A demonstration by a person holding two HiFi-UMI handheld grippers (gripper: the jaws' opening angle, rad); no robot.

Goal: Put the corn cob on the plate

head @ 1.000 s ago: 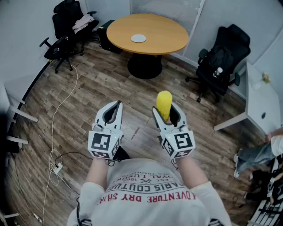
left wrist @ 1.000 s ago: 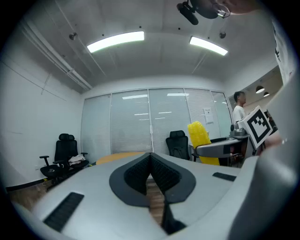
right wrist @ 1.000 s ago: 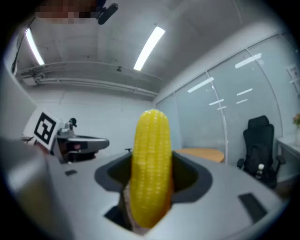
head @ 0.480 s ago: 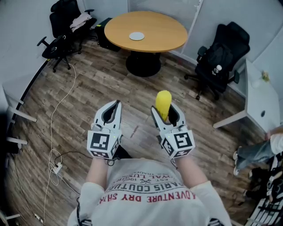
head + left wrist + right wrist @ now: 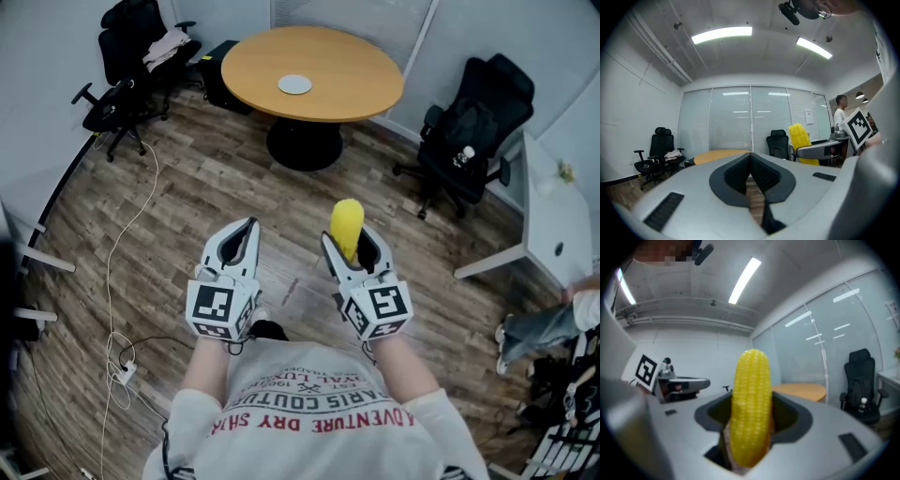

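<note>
A yellow corn cob (image 5: 347, 225) stands upright in my right gripper (image 5: 350, 242), which is shut on its lower half; the right gripper view shows the corn cob (image 5: 750, 404) between the dark pads (image 5: 787, 416). My left gripper (image 5: 246, 228) is beside it at the same height, shut with nothing in it. In the left gripper view its fingers (image 5: 761, 176) meet at the tip. Both are held over the wooden floor at chest height. The small white plate (image 5: 294, 84) lies on the round wooden table (image 5: 347, 70), far ahead of both grippers.
Black office chairs stand left (image 5: 131, 56) and right (image 5: 473, 131) of the table. A white cable (image 5: 112, 262) trails over the floor at left. A white desk (image 5: 553, 216) is at right, with a person's leg (image 5: 544, 328) below it.
Both grippers and the corn keep the same pose. The view has shifted only slightly against the floor and table.
</note>
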